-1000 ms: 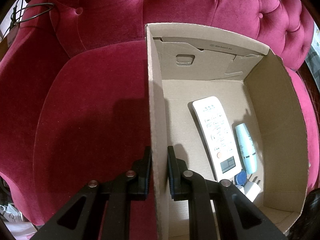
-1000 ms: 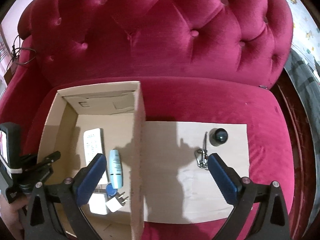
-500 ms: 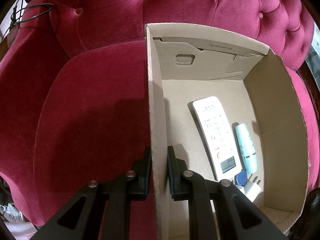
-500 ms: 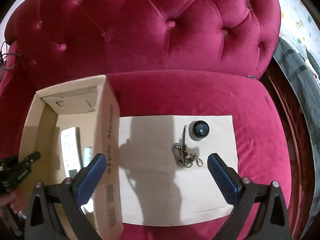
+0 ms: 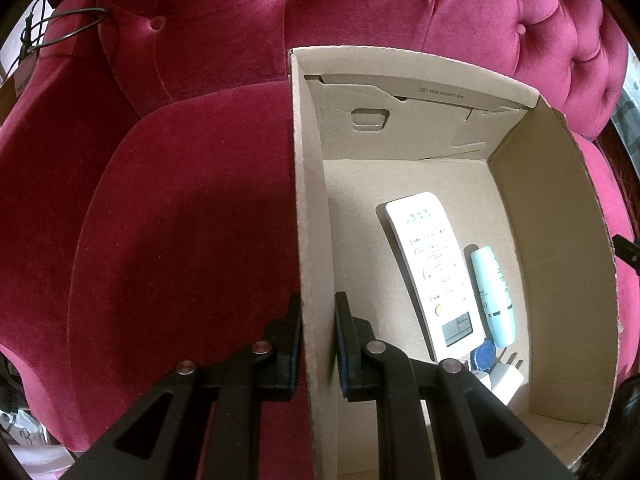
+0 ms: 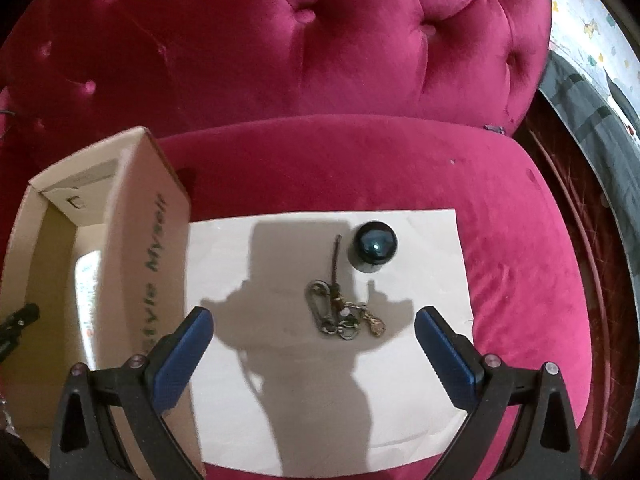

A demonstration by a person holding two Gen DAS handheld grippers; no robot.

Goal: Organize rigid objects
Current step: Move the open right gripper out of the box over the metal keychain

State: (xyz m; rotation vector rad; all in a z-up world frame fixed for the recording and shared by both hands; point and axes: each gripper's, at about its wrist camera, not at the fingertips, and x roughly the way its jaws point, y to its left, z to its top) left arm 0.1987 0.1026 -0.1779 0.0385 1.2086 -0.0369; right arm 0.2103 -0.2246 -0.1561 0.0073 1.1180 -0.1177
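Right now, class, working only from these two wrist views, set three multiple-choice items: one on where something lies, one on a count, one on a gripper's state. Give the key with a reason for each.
1. Where does the keychain lie?
A. inside the cardboard box
B. on the white sheet
C. on the bare red cushion

2. How many loose items rest on the white sheet?
A. two
B. four
C. none

3. How does the left gripper stand?
A. wide open above the remote
B. shut on the blue tube
C. jaws closed on the box wall

Key:
1 B: the keychain sits on the sheet, beside the dark round object.
2 A: only the keychain and the dark round object lie there.
3 C: one finger is outside and one inside the cardboard box wall, pressed against it.
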